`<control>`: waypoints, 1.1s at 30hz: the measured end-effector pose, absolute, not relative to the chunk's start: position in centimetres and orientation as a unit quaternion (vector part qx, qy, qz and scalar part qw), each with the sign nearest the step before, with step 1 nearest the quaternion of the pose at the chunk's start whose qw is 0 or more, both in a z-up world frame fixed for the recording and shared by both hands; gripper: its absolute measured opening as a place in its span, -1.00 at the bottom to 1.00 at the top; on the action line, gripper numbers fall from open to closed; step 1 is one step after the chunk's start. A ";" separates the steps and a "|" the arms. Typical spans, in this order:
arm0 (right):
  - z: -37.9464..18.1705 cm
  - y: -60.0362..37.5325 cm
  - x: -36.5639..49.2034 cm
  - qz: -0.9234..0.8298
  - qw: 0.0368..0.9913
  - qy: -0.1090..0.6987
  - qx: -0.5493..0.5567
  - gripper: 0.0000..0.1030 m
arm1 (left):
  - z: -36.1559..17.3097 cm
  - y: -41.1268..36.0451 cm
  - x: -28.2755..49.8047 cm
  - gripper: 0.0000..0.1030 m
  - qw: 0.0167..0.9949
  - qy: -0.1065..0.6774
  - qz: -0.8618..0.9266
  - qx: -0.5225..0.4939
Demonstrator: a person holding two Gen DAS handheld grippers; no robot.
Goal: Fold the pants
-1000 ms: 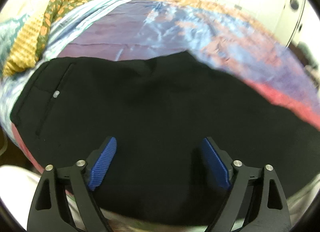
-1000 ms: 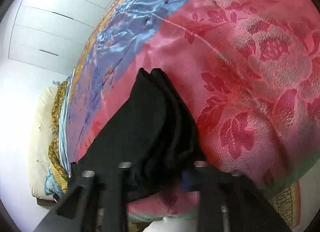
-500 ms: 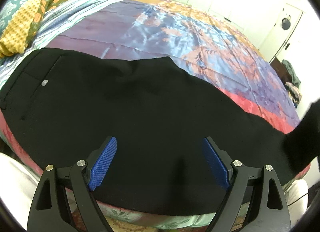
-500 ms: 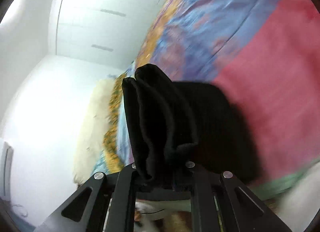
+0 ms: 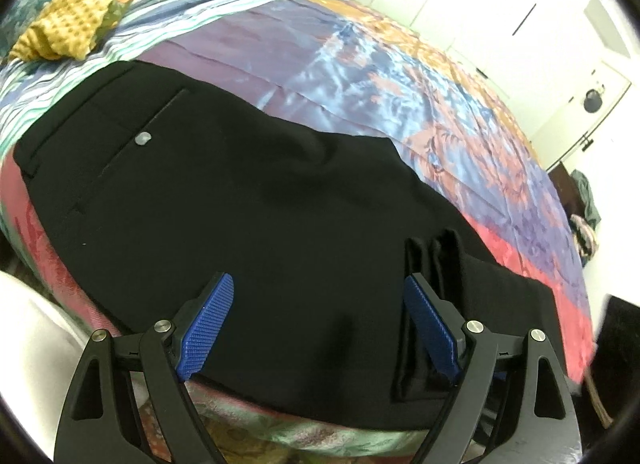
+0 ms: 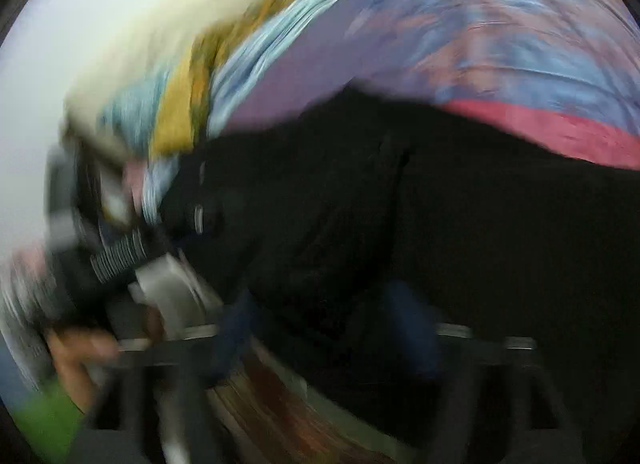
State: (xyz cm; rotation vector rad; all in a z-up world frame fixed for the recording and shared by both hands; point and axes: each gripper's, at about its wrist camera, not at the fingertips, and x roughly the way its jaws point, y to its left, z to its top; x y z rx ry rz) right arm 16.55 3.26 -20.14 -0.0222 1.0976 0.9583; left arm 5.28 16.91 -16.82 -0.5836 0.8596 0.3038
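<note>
The black pants (image 5: 248, 223) lie flat across the near edge of the bed (image 5: 400, 75), waistband and buttoned back pocket (image 5: 143, 138) toward the left, leg ends folded over on top at the right. A yellow patterned cloth (image 5: 72, 19) is bunched at the far left. The left gripper (image 5: 320, 324) hangs tilted down over the pants, fingers (image 5: 208, 316) wide and empty. The right gripper (image 6: 332, 332) is blurred; its jaws have just been opening and stand spread over the black fabric.

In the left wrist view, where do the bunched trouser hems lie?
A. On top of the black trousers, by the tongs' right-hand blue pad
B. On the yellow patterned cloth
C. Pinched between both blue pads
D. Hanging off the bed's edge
A: the bunched hems rest on the black trousers, just behind the right-hand blue pad.
</note>
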 end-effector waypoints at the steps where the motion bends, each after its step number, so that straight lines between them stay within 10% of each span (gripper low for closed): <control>1: -19.2 2.6 15.9 0.442 0.753 0.487 -0.019 0.58 | -16.6 16.8 5.2 0.72 0.858 0.408 0.144 -0.277; 5: -15.6 -4.3 13.5 0.401 0.815 0.415 -0.044 0.89 | -14.8 14.4 5.1 0.61 0.875 0.400 0.093 -0.256; 10: -15.8 -14.0 12.7 0.300 0.864 0.405 0.003 0.97 | -15.0 9.3 7.6 -0.02 0.876 0.441 0.014 -0.194; 15: -16.0 -19.3 15.3 0.230 0.875 0.411 0.109 0.97 | -16.1 7.0 9.4 -0.02 0.873 0.463 0.020 -0.151; 18: -16.0 -20.3 15.4 0.230 0.875 0.409 0.116 0.97 | -16.9 6.1 10.2 -0.93 0.867 0.483 0.019 -0.123; 33: -16.7 -15.9 16.9 0.318 0.842 0.434 0.043 0.97 | -18.2 6.8 8.1 -0.87 0.872 0.477 0.037 -0.100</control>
